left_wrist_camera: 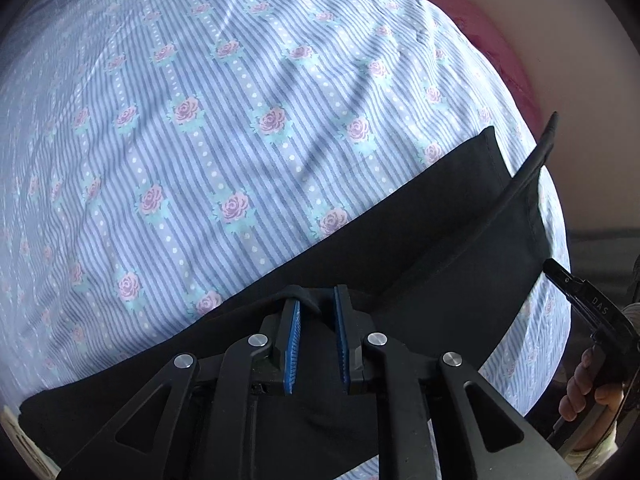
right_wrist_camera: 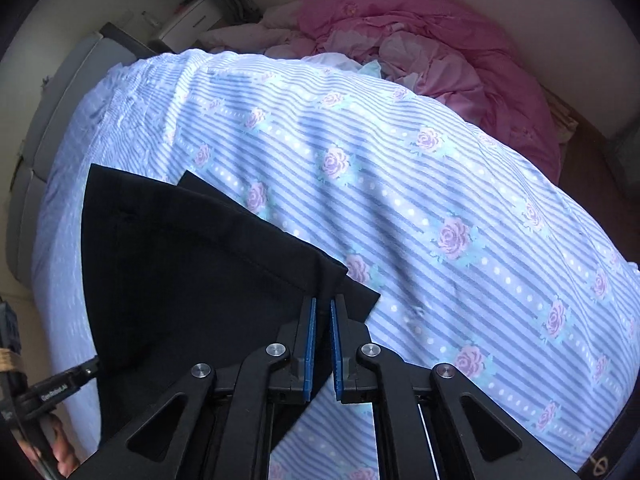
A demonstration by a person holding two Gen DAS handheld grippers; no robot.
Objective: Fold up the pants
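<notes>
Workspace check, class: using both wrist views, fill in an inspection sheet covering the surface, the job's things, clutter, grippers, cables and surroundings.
Surface: bed sheet, blue striped with pink roses, lightly wrinkled.
Job's things: black pants lying on the sheet, layers overlapping.
Clutter: crumpled pink bedding at the far end of the bed.
Grippers: left gripper pinching a bunched pants edge; right gripper closed on a pants corner.
Cables: black cable arching over the pants beside the right gripper's handle.
Surroundings: pale wall; white unit in the far corner, details unclear.
</notes>
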